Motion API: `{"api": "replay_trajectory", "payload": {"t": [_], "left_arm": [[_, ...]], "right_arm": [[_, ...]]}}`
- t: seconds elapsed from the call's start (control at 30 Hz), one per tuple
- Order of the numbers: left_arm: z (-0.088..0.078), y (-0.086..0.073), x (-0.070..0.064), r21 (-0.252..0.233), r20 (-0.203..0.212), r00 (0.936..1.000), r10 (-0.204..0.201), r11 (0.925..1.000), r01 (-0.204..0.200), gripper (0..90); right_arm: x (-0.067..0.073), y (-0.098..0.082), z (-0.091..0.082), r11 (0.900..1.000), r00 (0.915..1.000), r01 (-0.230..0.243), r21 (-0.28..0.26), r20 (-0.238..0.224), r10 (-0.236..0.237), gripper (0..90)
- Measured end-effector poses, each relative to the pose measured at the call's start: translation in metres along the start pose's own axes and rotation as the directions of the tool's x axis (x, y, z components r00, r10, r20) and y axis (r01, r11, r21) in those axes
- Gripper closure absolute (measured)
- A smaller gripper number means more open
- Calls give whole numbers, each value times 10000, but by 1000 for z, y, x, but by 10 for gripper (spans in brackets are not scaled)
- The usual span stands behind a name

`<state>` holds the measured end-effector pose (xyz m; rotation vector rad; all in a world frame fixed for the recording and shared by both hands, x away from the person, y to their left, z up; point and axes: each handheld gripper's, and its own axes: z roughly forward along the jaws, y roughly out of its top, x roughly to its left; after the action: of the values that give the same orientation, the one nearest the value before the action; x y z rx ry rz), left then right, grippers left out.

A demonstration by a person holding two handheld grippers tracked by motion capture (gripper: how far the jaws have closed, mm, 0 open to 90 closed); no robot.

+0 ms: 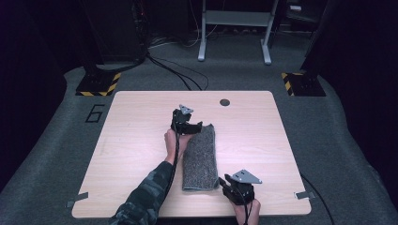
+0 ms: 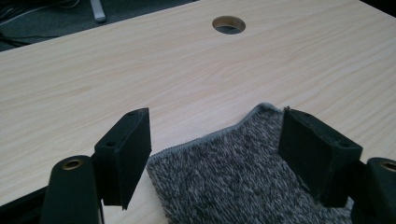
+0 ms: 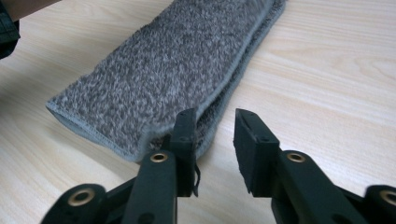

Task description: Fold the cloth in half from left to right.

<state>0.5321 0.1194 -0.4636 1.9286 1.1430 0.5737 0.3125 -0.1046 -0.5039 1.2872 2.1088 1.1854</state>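
While I look down from the high view, the biggest thing is the light wooden table [image 1: 141,154], standing on grey carpeted floor [image 1: 47,154] with cables [image 1: 173,70] running off toward the back. Round cable hole [image 1: 225,102] sits near the table's far edge; it also shows up in the left gripper view [image 2: 229,24].

Next, the folded grey towel [image 1: 201,157] lies flat near the table's middle, long and narrow, running from the near edge toward the far side. Fluffy speckled pile, stitched hem visible in the right gripper view [image 3: 159,74], folded layers stacked at its right edge there.

My left forearm in a camouflage sleeve [image 1: 145,197] comes in from the bottom, lying just beside the towel's left edge. Left gripper [image 1: 190,125] sits at the towel's far end; in the left gripper view [image 2: 215,154] its jaws stand wide apart, towel corner [image 2: 266,109] between them, pads not pressing on it.

Right gripper [image 1: 224,182] sits at the towel's near right corner, near the table's front edge. In its own view [image 3: 215,140] the jaws are apart with a narrow gap, bare table between them; the left jaw is right up against the towel's folded edge, nothing clamped.
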Motion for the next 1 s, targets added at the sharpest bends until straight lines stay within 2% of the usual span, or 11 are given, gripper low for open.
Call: {"api": "replay_trajectory", "payload": {"t": [0.17,0.2,0.3,0.33,0.37,0.4,0.5,0.6,0.67,0.8,1.0], "left_arm": [[0,-6,4,218,-71,10000,3,9998,-2,240],[1,-12,7,388,-100,9999,11,9992,-7,236],[0,-20,11,713,-98,9999,81,9974,-74,232],[-1,-29,14,942,-85,9999,73,9955,-65,229],[-1,-29,14,942,-85,9999,73,9955,-65,228],[-3,-39,17,1193,-38,9999,151,9928,-146,226],[-5,-46,17,1397,-38,9997,244,9899,-236,222],[-6,-56,16,1601,19,9994,342,9865,-341,218],[-7,-60,15,1698,59,9990,442,9845,-446,214],[-7,-68,10,1873,145,9982,578,9805,-595,209],[-12,-75,5,1930,269,9976,630,9789,-671,207]], "right_arm": [[2,9,6,9998,9998,191,33,-91,-191,636],[3,14,10,9993,9991,346,104,-266,-344,619],[5,16,15,9981,9983,491,373,-347,-478,613],[5,15,20,9953,9975,649,720,-317,-627,606],[5,15,20,9953,9975,649,720,-317,-627,606],[4,12,23,9925,9965,804,925,-315,-778,604],[2,9,24,9916,9973,707,1087,-287,-679,597],[0,6,24,9898,9971,752,1211,-230,-729,592],[0,4,24,9855,9949,1011,1364,-145,-1001,587],[1,-5,24,9811,9927,1207,1510,-201,-1190,583],[1,-9,18,9805,9935,1110,1621,-432,-1054,575]]}}
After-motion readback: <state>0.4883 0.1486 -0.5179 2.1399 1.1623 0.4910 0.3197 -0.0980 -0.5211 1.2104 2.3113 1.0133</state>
